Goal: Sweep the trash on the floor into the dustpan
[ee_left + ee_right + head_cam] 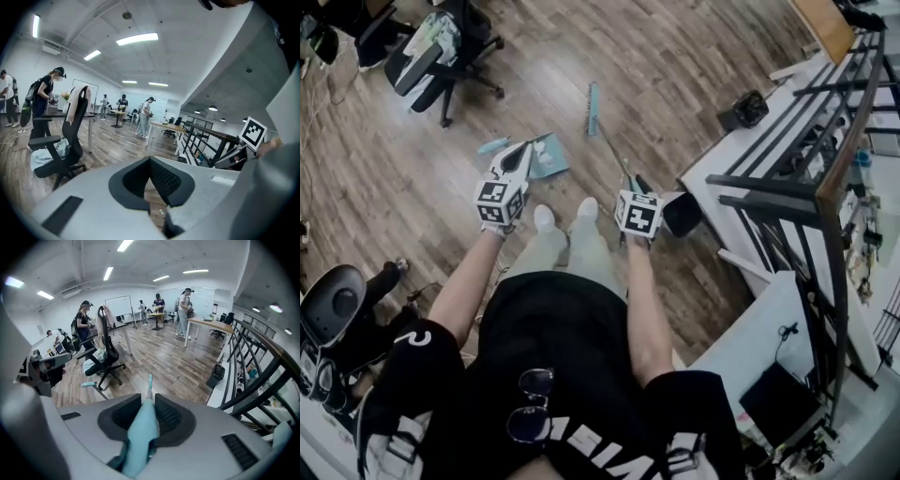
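Observation:
In the head view my right gripper point(637, 187) is shut on the teal handle of the broom point(143, 437). The broom's thin shaft runs forward to its teal head point(592, 108), which lies on the wood floor. The teal dustpan point(548, 155) sits on the floor in front of the person's feet, and its handle tip point(492, 145) shows to the left. My left gripper point(517, 159) hovers just beside the dustpan. Its pads point(166, 180) meet at the tips with nothing between them. A small scrap point(161, 212) shows on the floor through the gap.
A black office chair point(441, 56) stands at the far left and another chair point(333, 300) at the near left. A black waste bin point(682, 214) sits by the white table point(741, 141) and black railing point(825, 187) on the right. Several people stand far off.

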Available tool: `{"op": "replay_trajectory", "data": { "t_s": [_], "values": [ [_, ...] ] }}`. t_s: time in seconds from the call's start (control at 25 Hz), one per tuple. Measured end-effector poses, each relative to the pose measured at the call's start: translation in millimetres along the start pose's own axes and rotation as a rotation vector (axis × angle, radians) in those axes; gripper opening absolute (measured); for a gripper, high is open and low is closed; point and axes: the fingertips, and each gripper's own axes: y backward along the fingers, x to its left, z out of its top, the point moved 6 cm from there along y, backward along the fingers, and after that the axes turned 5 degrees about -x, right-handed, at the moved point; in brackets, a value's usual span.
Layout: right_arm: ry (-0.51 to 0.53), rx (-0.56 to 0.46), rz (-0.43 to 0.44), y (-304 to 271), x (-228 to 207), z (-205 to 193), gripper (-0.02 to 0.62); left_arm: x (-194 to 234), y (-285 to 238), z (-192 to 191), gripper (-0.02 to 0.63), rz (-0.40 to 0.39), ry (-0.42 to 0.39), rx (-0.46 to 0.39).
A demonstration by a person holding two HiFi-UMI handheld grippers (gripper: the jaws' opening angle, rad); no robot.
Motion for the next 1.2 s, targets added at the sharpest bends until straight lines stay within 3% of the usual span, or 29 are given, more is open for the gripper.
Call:
{"op": "replay_trajectory", "data": {
  "t_s": [0.44,0.76,0.96,1.2],
  "values": [
    [-0.032,-0.064,-0.029,24,-9,11,0.084,-2,16,19,-0.002,-0.003,-0.037,-0.024],
    [-0.031,-0.082,-0.036,39,-22,1,0.084,-6,32,13,-0.002,0.004,-0.072,0.006],
    [-0.085,-0.061,-0.064,42,-46,-22,0.084,-31,22,8,-0.002,-0.047,-0.084,0.023],
    [-0.181,-0.019,-0.142,53,-85,-59,0.084,-73,-15,0,-0.002,-0.166,-0.115,0.077]
  ]
}}
